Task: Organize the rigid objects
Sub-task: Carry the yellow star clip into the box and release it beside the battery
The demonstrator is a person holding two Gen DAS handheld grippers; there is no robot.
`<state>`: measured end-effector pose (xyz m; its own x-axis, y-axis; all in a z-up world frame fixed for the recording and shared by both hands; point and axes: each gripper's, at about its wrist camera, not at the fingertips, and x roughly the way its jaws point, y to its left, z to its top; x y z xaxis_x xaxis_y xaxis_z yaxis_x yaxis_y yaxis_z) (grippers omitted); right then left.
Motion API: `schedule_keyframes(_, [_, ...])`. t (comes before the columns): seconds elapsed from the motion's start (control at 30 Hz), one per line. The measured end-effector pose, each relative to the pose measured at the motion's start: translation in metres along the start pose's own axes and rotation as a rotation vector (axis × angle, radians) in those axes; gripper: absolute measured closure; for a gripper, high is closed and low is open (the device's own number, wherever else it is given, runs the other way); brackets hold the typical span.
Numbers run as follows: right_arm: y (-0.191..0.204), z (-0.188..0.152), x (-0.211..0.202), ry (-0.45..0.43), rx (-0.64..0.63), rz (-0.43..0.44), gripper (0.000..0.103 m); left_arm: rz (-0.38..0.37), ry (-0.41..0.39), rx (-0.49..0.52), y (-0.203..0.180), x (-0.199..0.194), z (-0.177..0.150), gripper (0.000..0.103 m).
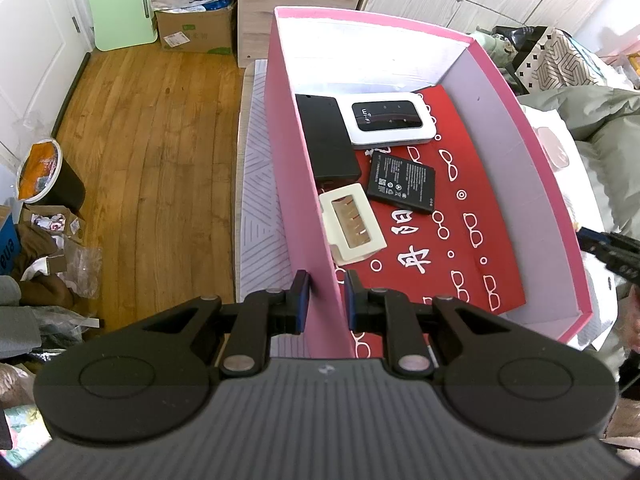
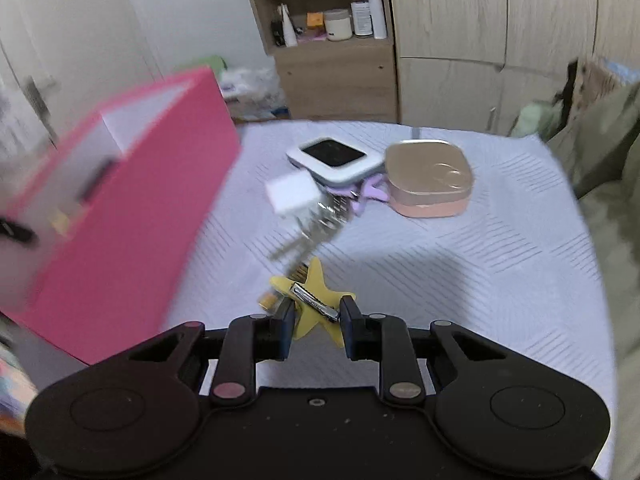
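Observation:
My left gripper (image 1: pixel 327 294) is shut on the left wall of a pink box (image 1: pixel 304 184), one finger on each side. Inside the box lie a white WiFi router (image 1: pixel 390 122), a black case (image 1: pixel 326 138), a black battery (image 1: pixel 402 182) and a cream plastic holder (image 1: pixel 352 226) on a red sheet. My right gripper (image 2: pixel 316 316) is shut on a yellow star hair clip (image 2: pixel 316 300) and holds it above the table. The pink box (image 2: pixel 132 216) shows blurred at the left in the right wrist view.
On the white patterned tablecloth (image 2: pixel 460 260) lie a white cube charger (image 2: pixel 290 194), a bunch of keys (image 2: pixel 320 220), a white square device with a dark screen (image 2: pixel 334 158) and a pink tin with a gold lid (image 2: pixel 428 180). Wooden floor and cardboard boxes lie left of the table.

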<state>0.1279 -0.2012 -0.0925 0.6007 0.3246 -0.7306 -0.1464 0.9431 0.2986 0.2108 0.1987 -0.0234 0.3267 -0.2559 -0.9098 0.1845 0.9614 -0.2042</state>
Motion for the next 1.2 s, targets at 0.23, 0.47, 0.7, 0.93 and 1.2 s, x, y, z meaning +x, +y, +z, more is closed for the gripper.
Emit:
schedule_keyframes(0.23, [0.021,0.026,-0.022,-0.037,0.021,0.196,0.075,-0.012,-0.004,-0.01,0.003,-0.001,-0.001,0.086])
schedule_keyframes(0.47, [0.097,0.073,-0.035,-0.063,-0.237,0.286,0.075,-0.034,-0.014,-0.028,0.009,-0.002,-0.002,0.085])
schedule_keyframes(0.7, [0.173,0.102,0.022,0.071,-0.481,0.299,0.075,-0.018,-0.025,-0.023,0.005,-0.001,-0.004,0.086])
schedule_keyframes(0.93, [0.205,0.099,0.094,0.279,-0.64,0.223,0.075,-0.028,-0.037,-0.041,0.009,-0.003,-0.006,0.086])
schedule_keyframes(1.2, [0.206,0.081,0.118,0.431,-0.66,0.223,0.075,-0.026,-0.034,-0.03,0.008,-0.003,-0.005,0.086])
